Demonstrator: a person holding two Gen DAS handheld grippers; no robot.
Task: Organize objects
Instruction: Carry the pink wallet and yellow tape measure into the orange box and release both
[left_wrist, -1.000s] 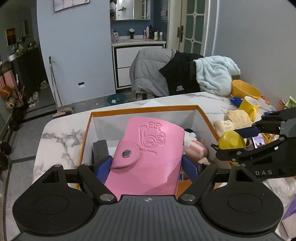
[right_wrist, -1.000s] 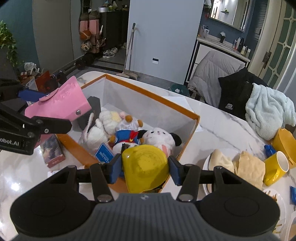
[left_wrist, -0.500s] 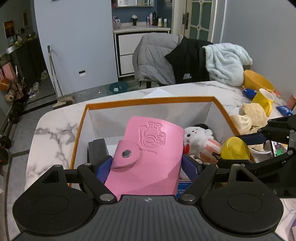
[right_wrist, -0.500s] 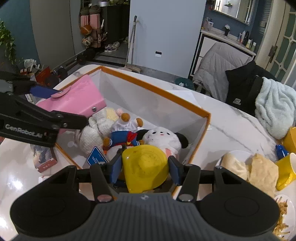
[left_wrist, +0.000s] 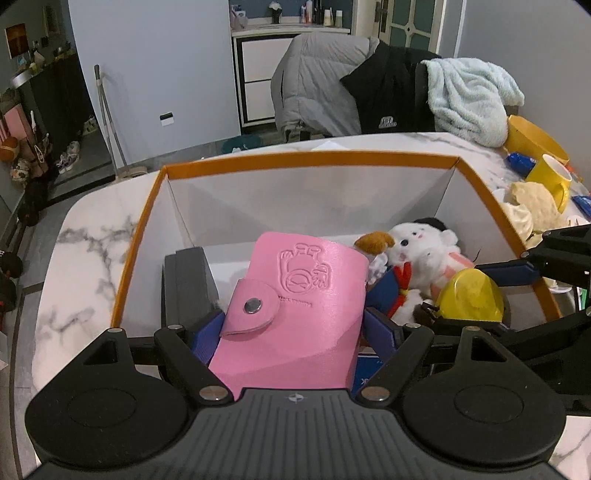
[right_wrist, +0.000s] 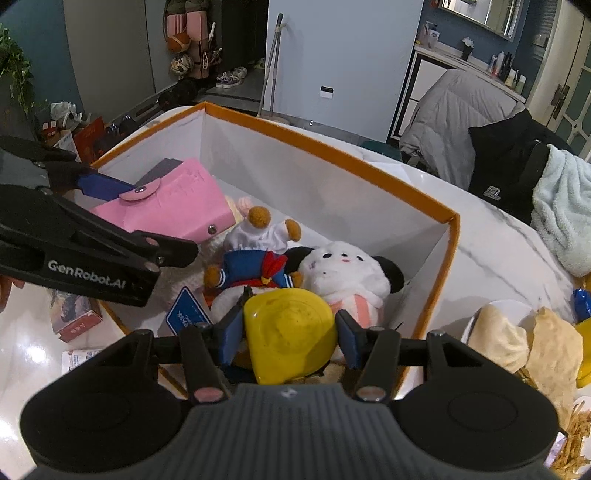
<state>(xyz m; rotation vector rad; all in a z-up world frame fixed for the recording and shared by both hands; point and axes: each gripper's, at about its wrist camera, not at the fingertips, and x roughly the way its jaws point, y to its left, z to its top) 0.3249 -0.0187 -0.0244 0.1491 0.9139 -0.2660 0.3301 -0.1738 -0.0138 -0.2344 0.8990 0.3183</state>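
Matt pink leather-look wallet (left_wrist: 295, 314), glossy yellow plastic lid (right_wrist: 290, 332) — fuzzy plush toys (right_wrist: 343, 273), polished marble table (left_wrist: 92, 258)

One orange-rimmed box (right_wrist: 369, 157) is sitting on the bench (right_wrist: 491, 236). Inside it three plush toys are lying: a panda (right_wrist: 347, 271), a sailor duck (right_wrist: 255, 271) and a cream one (right_wrist: 240, 205). One pink wallet (left_wrist: 295, 314) and one yellow tape measure (right_wrist: 290, 332) are hanging over the box; beside it, one yellow mug (left_wrist: 552, 182) and two flatbreads (right_wrist: 498, 338) are resting.

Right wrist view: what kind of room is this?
Probably a lived-in home dining area: marble table with food, jackets over a chair, shoes by the entry, a bathroom vanity behind.
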